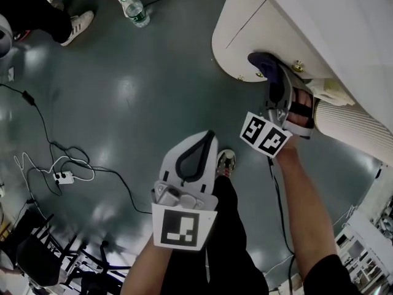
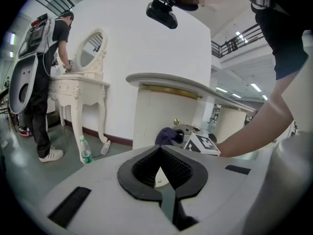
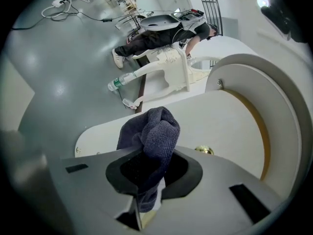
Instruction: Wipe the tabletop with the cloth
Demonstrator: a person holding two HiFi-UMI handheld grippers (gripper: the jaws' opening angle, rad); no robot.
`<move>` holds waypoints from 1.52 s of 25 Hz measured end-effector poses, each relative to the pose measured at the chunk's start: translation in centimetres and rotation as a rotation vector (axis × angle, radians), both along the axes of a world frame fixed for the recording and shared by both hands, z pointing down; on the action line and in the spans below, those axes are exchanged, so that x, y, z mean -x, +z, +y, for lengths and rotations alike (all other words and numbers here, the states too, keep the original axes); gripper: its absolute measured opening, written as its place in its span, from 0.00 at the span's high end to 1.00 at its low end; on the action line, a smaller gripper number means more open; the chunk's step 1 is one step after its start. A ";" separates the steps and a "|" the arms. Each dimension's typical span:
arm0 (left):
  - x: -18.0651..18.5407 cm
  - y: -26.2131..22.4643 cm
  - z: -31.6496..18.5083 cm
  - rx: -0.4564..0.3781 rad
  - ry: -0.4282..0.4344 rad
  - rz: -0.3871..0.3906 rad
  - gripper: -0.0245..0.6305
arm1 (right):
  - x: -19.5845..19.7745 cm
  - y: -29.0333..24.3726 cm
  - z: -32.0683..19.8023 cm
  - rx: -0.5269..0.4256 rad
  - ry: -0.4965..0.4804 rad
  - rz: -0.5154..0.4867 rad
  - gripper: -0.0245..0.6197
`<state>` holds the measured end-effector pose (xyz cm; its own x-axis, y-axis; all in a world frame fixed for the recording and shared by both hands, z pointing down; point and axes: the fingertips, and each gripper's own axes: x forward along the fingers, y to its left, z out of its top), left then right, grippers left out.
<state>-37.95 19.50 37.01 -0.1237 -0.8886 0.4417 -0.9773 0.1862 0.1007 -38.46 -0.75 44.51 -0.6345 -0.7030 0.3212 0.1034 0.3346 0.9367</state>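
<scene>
Right now, I'm holding my left gripper [image 1: 209, 139] clenched on nothing over open grey floor [image 1: 135, 91]. My right gripper [image 3: 151, 168] is gripping the dark cloth [image 3: 151, 131], bunched just beside the cabinet's curved front [image 1: 245, 35], below the tabletop's rim [image 3: 254, 67]. Farther off, cables [image 1: 61, 165] are trailing and a water bottle [image 1: 135, 10] is standing.

I see the cloth [image 1: 263, 62] in my head view only as a dark tip ahead of the right claw [image 1: 277, 85]; the claw's body hides the rest. In the right gripper view the cloth's tail vanishes between the jaws. Beyond the claw, the table [image 1: 319, 17] runs off the frame.
</scene>
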 end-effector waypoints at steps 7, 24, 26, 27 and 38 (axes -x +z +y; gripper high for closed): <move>-3.3 0.1 -3.2 -0.005 0.046 -0.007 0.95 | -5.7 -0.8 -2.7 0.084 0.085 -0.093 0.89; -8.1 -1.9 -7.2 0.005 0.175 -0.041 0.95 | -8.2 -8.9 -4.3 0.173 0.119 -0.309 0.89; -8.4 -2.4 -7.4 0.006 0.180 -0.045 0.95 | -8.4 -9.4 -4.5 0.180 0.120 -0.325 0.89; -8.5 -2.7 -7.6 0.004 0.183 -0.049 0.95 | -8.5 -9.8 -4.6 0.181 0.123 -0.337 0.89; -10.0 -3.5 -8.8 0.006 0.192 -0.059 0.95 | -9.5 -14.9 -5.5 0.140 0.067 -0.468 0.89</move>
<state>-27.97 10.66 33.54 0.0221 -0.8958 0.4439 -0.9991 -0.0037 0.0422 -28.93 -6.21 29.61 -0.6885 -0.7173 0.1068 -0.3439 0.4525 0.8228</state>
